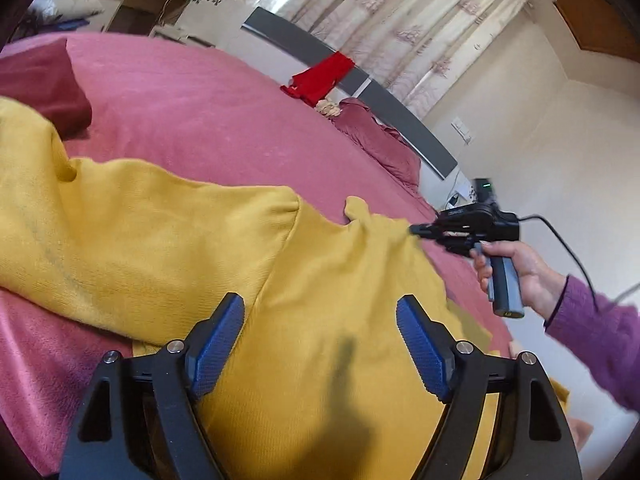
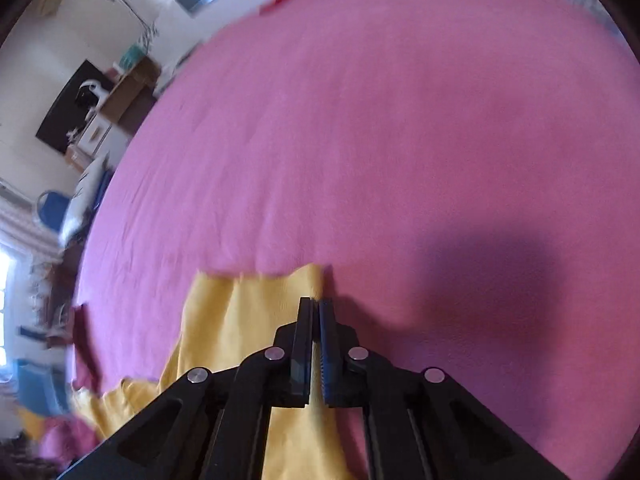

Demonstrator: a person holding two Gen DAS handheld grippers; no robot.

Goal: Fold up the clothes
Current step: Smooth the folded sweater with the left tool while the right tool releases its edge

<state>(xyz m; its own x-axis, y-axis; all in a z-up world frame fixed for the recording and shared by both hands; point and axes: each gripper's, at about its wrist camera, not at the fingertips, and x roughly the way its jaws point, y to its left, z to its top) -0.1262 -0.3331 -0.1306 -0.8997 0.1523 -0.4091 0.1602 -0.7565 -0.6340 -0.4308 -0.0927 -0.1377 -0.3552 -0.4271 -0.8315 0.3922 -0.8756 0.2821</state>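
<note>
Beneath both hand-held grippers spreads the bed (image 1: 208,92), its pink cover bare ahead of the right hand-held gripper (image 2: 317,304) as far as the headboard, so open room for carrying cloth forward is ample. Across the cover, directly under and ahead of the left hand-held gripper (image 1: 320,312), lies the yellow sweater (image 1: 168,240), body and one sleeve spread out, not yet folded flat. To the far left of that gripper rests a dark red cushion (image 1: 44,92); beyond it, near the headboard, a red garment (image 1: 320,76). The left hand-held gripper stands wide open above the sweater, its blue pads (image 1: 218,344) clear of the knit, nothing held. The right hand-held gripper, gripped by a hand (image 1: 516,276) in a purple sleeve, is closed on an edge of the sweater; in its own view the jaws meet with yellow cloth at their tips.

Likely faults: the pinch looks to take only a thin edge, so a quick pull may slip it free; the loose knit may drag and bunch, spoiling the fold line; the bed's edge lies just beside the right hand-held gripper, so cloth released there may slide off.
</note>
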